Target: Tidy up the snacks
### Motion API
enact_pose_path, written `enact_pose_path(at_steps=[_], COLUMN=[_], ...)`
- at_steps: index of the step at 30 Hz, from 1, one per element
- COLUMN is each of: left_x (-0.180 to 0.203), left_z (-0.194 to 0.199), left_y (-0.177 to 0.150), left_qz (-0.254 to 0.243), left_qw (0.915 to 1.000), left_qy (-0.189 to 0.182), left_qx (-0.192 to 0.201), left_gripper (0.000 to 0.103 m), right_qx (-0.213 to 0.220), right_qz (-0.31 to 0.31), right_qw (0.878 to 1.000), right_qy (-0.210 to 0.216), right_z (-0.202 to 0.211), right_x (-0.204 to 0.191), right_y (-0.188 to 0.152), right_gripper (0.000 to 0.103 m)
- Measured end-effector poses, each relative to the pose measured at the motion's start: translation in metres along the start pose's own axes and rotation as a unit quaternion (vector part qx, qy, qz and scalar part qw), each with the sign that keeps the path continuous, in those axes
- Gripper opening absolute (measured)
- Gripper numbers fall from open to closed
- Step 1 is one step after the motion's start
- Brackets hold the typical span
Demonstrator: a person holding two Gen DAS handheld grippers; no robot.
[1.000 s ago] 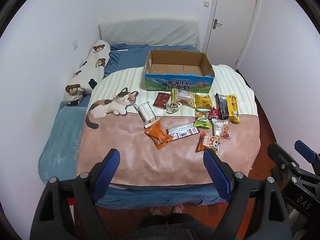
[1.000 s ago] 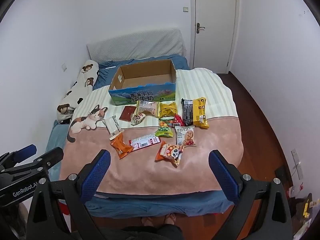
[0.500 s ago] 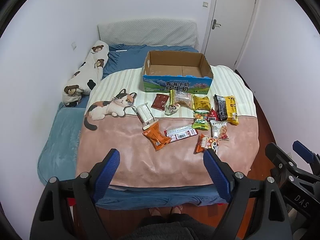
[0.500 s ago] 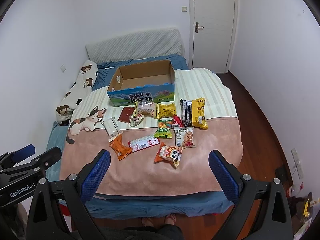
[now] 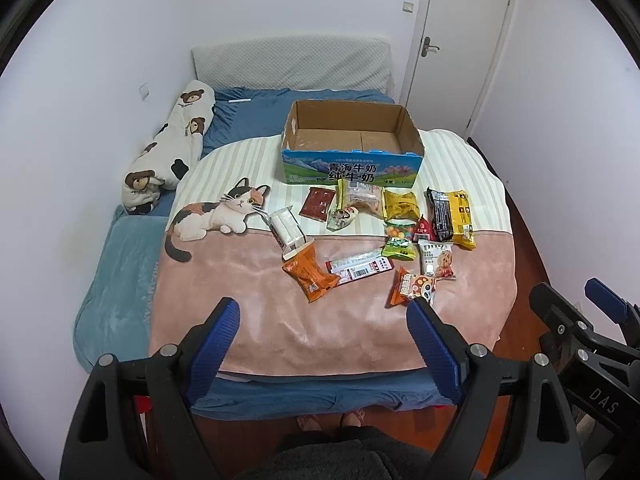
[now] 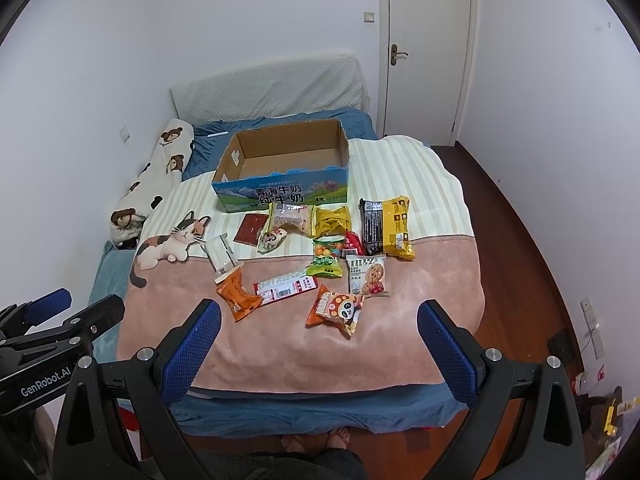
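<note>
Several snack packets lie on the blanket in front of an open, empty cardboard box (image 5: 352, 160) (image 6: 282, 184). Among them are an orange packet (image 5: 310, 276) (image 6: 238, 296), a panda packet (image 5: 412, 286) (image 6: 336, 308), a cookie packet (image 5: 436, 258) (image 6: 366, 274), a yellow packet (image 5: 460, 216) (image 6: 396, 220) and a red-white bar (image 5: 360, 268) (image 6: 284, 286). My left gripper (image 5: 322, 320) is open and empty, held over the bed's near edge. My right gripper (image 6: 318, 322) is open and empty, also well short of the snacks.
The pink and striped cat blanket (image 5: 256, 320) covers a blue bed (image 5: 116, 264). A bear-print pillow (image 5: 168, 152) lies along the left wall. A closed white door (image 6: 424, 48) stands at the back right. Wooden floor (image 6: 532, 264) runs along the right side.
Both views have drifted very slightly, so the bed and the snacks sit a little further off. Both grippers remain open and empty. Nothing on the bed has moved.
</note>
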State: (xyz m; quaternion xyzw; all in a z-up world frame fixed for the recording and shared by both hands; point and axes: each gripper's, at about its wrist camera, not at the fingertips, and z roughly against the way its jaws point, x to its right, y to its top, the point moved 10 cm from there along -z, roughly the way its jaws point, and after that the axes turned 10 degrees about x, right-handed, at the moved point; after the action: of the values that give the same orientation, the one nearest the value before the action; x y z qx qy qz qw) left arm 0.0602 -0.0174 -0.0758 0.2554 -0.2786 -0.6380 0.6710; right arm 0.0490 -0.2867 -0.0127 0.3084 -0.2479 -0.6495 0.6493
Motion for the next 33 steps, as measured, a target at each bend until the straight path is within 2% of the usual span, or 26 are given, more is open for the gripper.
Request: enact_pose_path(at_steps=[33], left_x=[-0.0085], left_z=[-0.0008], left_y=[0.0070], left_qz=[0.003], left_qw=[1.0000], left_qy=[-0.005], left_qx=[-0.001], left_gripper=[0.085], right_qx=[-0.005], right_qz=[0.002], right_qw=[1.000], right_qy=[0.000], right_z=[-0.0064], right_x=[-0.0068], right_y=[0.0050], right_gripper=[0.101])
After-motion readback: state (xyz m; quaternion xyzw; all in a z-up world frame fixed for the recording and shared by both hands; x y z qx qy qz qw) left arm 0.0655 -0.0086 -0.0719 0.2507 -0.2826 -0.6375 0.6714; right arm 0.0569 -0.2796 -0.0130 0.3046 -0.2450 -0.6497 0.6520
